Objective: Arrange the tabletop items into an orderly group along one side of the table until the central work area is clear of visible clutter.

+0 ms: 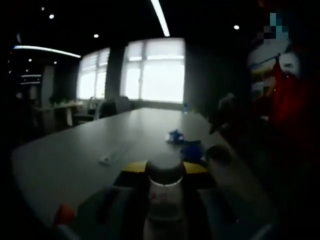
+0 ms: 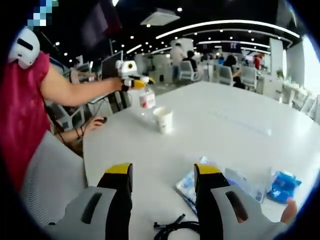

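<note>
Judged barely begun: scattered across the big pale worktop [image 2: 225,115] are several loose things, with no tidy row along any edge yet.

Standing upright near the worktop's far left edge in the right gripper view, a clear bottle [image 2: 146,102] with a red label, long axis vertical, cap up. Clamped on it near the top, the left gripper [image 2: 134,82], yellow-tipped, held out on a bare arm from a person in a red top. Seen close in the left gripper view, the same bottle [image 1: 164,200] rising between the two fingers, which press in on its shoulders from either side, so shut on it.

Just beside the bottle, a paper cup [image 2: 163,120], upright, mouth up, standing apart from it.

Nearer the camera, a flat blue-and-clear packet [image 2: 235,182] lying on the worktop, long axis running roughly left to right in that view, partly behind a finger. Off to its right, a small crumpled blue wrapper [image 2: 284,186]. At the near edge, a coil of black cable [image 2: 172,229].

Right gripper [image 2: 162,200] wide open, holding nothing, poised above the cable and packet.

Left to gather, by the look of it: packet, wrapper and cable, over to the side where bottle and cup stand.
</note>
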